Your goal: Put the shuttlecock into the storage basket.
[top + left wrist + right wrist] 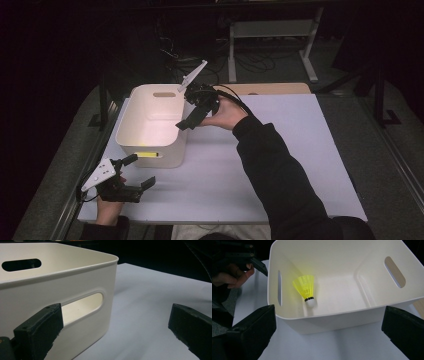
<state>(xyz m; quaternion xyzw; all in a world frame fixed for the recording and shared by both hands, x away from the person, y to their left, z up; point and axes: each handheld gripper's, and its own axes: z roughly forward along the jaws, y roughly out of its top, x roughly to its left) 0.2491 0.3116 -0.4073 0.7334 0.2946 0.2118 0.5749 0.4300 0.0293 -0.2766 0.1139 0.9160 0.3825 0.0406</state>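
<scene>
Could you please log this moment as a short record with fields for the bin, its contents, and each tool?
bin: white bin with handle slots, standing on the white table
contents: yellow shuttlecock inside, lying against the wall by a slot, white cork tip on the floor
left tool: left tool open, beside the bin's near wall, holding nothing
right tool: right tool open, above the bin's right rim, holding nothing

Dim room, dark surround; table [280, 150] lit from above, soft shadows; near tongs blurred in gripper views.
</scene>
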